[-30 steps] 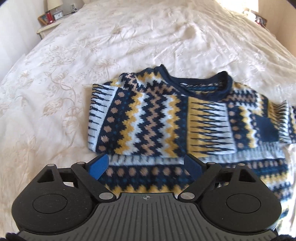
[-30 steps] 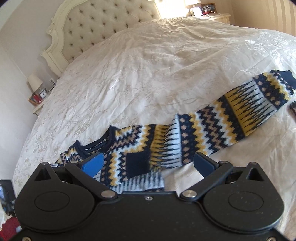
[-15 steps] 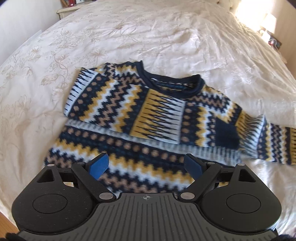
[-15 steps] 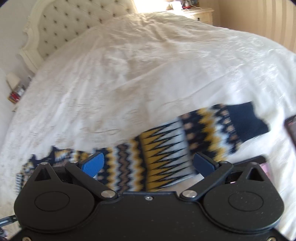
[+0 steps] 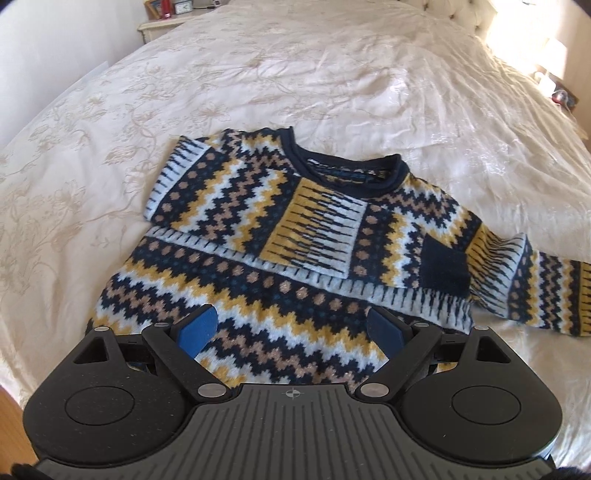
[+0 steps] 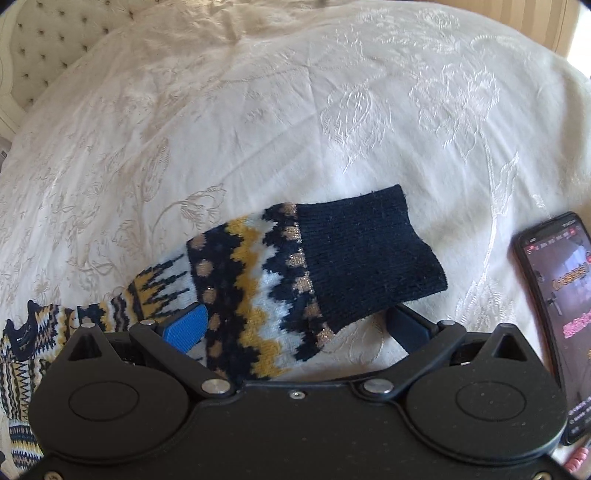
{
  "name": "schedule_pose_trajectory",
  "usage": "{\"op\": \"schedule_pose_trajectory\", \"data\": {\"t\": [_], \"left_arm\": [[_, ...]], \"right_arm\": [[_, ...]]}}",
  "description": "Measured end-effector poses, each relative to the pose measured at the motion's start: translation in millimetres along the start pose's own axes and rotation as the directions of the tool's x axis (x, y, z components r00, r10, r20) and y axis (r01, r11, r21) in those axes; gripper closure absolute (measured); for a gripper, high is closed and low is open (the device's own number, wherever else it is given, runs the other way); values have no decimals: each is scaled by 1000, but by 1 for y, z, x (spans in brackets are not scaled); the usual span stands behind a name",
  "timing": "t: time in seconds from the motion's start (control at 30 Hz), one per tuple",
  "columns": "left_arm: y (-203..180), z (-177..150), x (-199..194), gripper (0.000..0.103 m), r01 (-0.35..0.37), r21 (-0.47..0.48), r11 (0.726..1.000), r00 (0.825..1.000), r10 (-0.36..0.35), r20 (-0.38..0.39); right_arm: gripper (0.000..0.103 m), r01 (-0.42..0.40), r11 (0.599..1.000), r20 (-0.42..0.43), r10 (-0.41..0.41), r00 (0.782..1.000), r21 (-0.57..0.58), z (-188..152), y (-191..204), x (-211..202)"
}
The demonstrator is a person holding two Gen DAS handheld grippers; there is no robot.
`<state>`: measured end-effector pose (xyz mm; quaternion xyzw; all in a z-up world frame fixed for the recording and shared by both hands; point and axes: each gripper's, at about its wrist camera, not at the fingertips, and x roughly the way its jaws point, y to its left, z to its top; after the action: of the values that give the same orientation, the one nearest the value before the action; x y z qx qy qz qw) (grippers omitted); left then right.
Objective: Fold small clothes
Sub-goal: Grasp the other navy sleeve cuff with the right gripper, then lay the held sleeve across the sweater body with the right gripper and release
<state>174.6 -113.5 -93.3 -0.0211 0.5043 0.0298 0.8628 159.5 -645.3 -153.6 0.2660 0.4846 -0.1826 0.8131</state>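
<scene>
A cream bedspread (image 5: 295, 74) with a raised floral weave covers the whole bed; a tufted headboard (image 6: 37, 48) sits at ten o'clock in the right wrist view, and a bedside table (image 5: 166, 22) with small items stands at eleven o'clock in the left wrist view. The patterned sweater (image 5: 295, 229), knitted in navy, mustard, tan and pale blue, lies flat in the middle of the bedspread with its navy collar (image 5: 347, 170) toward twelve o'clock; one sleeve is folded across the chest, the other sleeve (image 5: 535, 288) trails off toward three o'clock. The left gripper (image 5: 291, 328) hangs over the sweater's lower hem at six o'clock, its blue pads wide apart with nothing clamped between them. The right gripper (image 6: 295, 325) sits over the far end of the outstretched sleeve, its jaws spread on either side of the fabric near the navy cuff (image 6: 365, 254); the pads do not press the knit. A phone (image 6: 554, 314) with a lit screen lies on the bedspread at three o'clock, just beside the cuff but apart from it.
</scene>
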Motion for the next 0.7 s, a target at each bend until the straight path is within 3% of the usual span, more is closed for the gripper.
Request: {"op": "schedule_pose_trajectory", "data": {"t": [0.23,0.3,0.33,0.37,0.4,0.47,0.53,0.7], "left_arm": [[7,-6,0,14,-17,-11,1000,1000,17,-13],[9,-7,1,14,-17,-13,1000,1000,17,-18],[10,-8,2,14,-16,-14,1000,1000,15,-19],[11,-8,2,14,-13,-15,1000,1000,13,-20],[13,-8,3,14,-11,-15,1000,1000,11,-21],[15,-8,4,14,-6,-12,1000,1000,5,-23],[20,-8,6,14,0,-12,1000,1000,0,-22],[35,-3,17,14,29,2,1000,999,-29,-46]], "right_arm": [[0,-40,999,93,37,995,33,-2,1,-2],[18,-20,1000,121,19,992,10,-2,4,-5],[39,14,1000,132,-12,991,-11,0,8,-7],[51,38,999,140,-33,990,-31,2,11,-8],[54,41,998,143,-34,989,-45,2,14,-10],[71,49,997,151,-39,988,-62,3,21,-16],[78,42,995,171,-27,985,-86,3,33,-25],[79,-57,984,209,92,974,-166,-1,89,-47]]}}
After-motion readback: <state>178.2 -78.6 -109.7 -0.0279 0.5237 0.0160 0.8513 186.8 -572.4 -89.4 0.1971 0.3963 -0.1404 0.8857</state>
